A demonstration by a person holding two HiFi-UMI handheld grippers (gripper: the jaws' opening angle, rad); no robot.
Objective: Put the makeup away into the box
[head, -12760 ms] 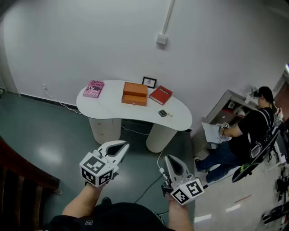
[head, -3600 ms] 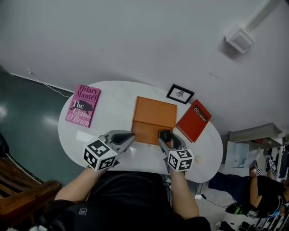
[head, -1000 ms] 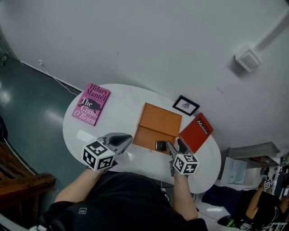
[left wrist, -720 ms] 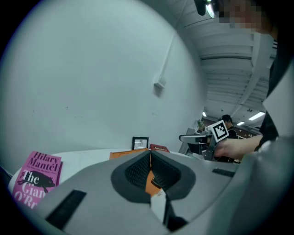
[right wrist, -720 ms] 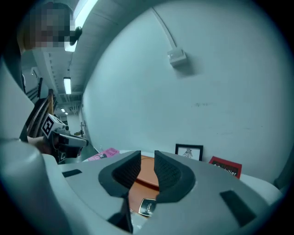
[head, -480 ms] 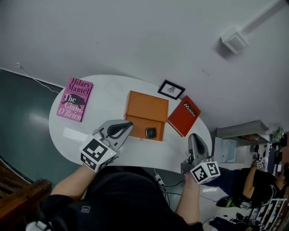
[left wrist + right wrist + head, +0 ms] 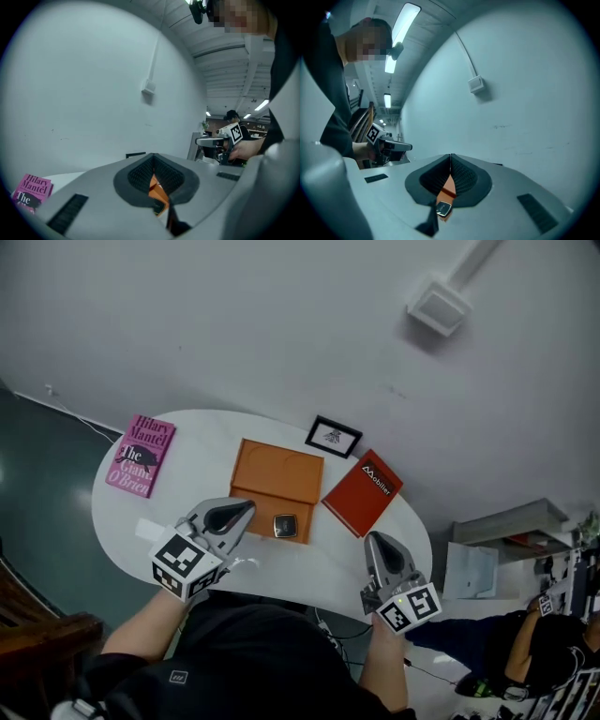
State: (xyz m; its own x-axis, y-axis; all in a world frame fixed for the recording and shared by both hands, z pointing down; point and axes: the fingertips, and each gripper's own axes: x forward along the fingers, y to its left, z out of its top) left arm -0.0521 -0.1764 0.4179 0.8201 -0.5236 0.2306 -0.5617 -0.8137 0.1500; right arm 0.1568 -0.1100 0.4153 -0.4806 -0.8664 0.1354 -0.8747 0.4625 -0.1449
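Resting on orange box (image 7: 277, 474) front edge, makeup compact (image 7: 286, 526) lies just right of left gripper (image 7: 247, 506); right gripper (image 7: 375, 538) farther; both jaws together, empty.

Head view looks steeply down — gripper views, level, share the box (image 7: 277, 474)

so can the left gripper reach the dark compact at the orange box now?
Probably yes. The left gripper is close beside the small dark square compact at the front edge of the flat orange box, with nothing between them. Its jaws are together, so it must open first.
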